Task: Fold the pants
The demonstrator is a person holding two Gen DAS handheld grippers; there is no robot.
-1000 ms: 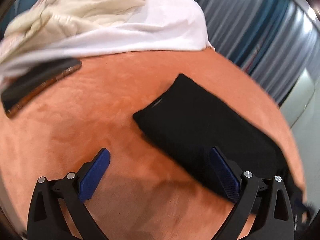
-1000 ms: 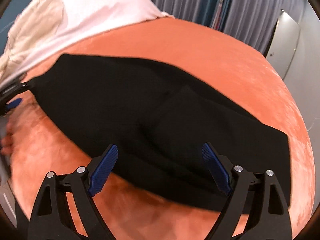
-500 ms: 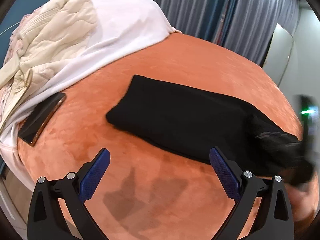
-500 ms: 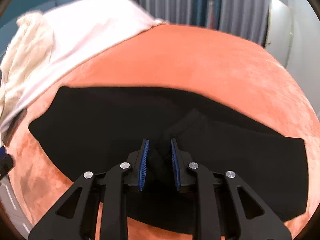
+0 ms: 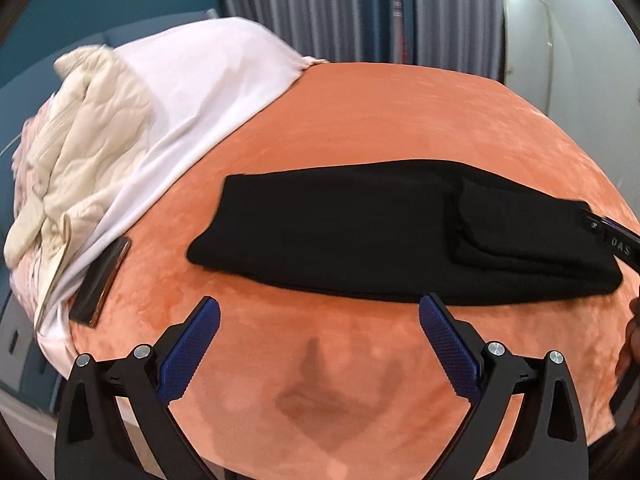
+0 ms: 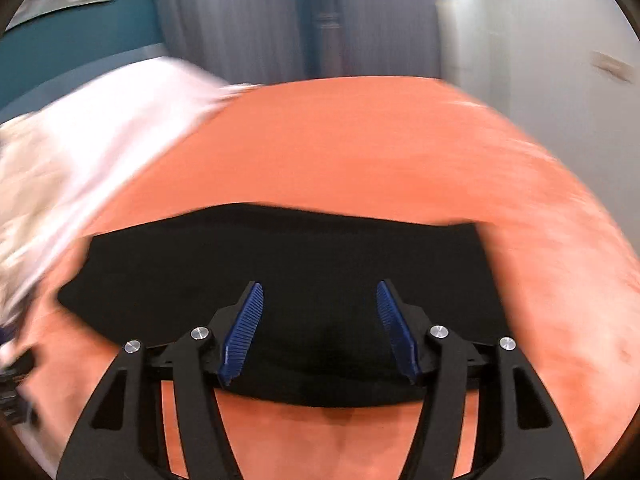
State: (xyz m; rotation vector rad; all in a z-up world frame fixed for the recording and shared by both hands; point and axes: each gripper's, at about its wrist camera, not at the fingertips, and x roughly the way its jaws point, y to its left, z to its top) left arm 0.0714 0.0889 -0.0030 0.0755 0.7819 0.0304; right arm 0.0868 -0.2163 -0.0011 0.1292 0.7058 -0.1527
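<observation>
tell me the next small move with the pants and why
Probably bring the open right gripper down to pinch one end of the pants for another fold. Both grippers are open and hold nothing; the left gripper hovers over bare orange blanket short of them. The pants lie as a long flat band, so a fold seems left.

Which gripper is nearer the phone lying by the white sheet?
Left. The left gripper hovers open over the orange cover, with the phone just off its left side. The right gripper is open over the black pants; no phone shows clearly in its blurred view.
</observation>
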